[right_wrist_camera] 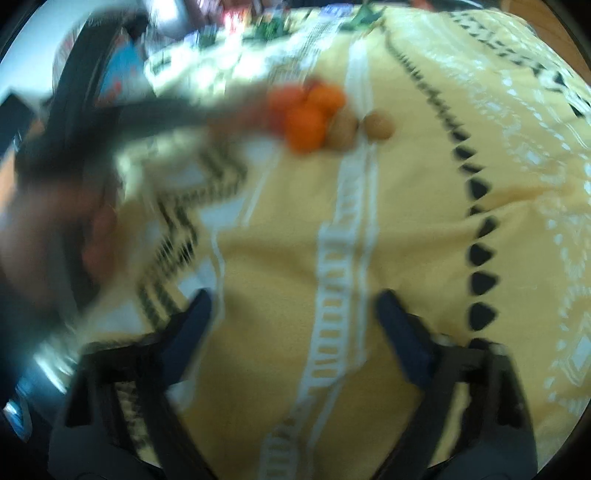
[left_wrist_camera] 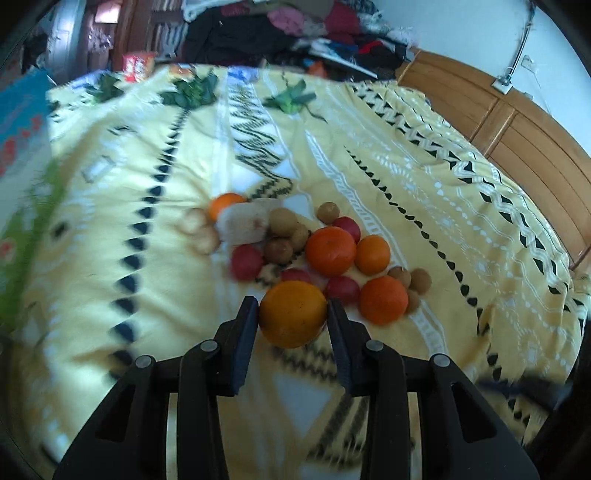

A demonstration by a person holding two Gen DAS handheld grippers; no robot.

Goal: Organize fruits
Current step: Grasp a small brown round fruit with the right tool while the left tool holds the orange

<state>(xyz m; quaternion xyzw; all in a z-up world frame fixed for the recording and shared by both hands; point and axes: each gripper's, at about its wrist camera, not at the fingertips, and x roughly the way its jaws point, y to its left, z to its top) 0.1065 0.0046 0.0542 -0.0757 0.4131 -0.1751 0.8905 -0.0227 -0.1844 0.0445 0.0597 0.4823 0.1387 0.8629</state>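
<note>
Between the two black fingers of the left gripper [left_wrist_camera: 291, 314] a large orange [left_wrist_camera: 293, 314] is sitting, both pads pressing its sides; the jaws are closing on it and nothing else. Whether the fruit is touching the cloth beneath cannot be told. Just beyond it a loose pile of fruit [left_wrist_camera: 314, 251] is lying on the yellow patterned bedspread [left_wrist_camera: 424, 192]: a second orange [left_wrist_camera: 330, 251] and a smaller one [left_wrist_camera: 373, 254] near the middle, another [left_wrist_camera: 384, 300] to the right, a far one [left_wrist_camera: 226, 205] half hidden behind a pale whitish piece [left_wrist_camera: 245, 225]. Red round fruits [left_wrist_camera: 246, 262] and small brown ones [left_wrist_camera: 282, 221] are filling the gaps, some touching each other. Farther out, a wooden headboard [left_wrist_camera: 517, 133] is running along the right, and heaped clothes [left_wrist_camera: 295, 29] are lying past the far edge of the bed.

Only the left wrist view is giving this detail. The right wrist view is heavily blurred; it is showing the pile only as a small orange cluster [right_wrist_camera: 306, 114] with two brown fruits [right_wrist_camera: 376, 125] beside it, well ahead. It alone is showing the right gripper [right_wrist_camera: 295, 317], fingers standing wide apart over bare bedspread [right_wrist_camera: 277, 258], holding nothing. A dark smeared shape [right_wrist_camera: 74, 166] is crossing the left of that view, reaching toward the cluster; too blurred to identify.
</note>
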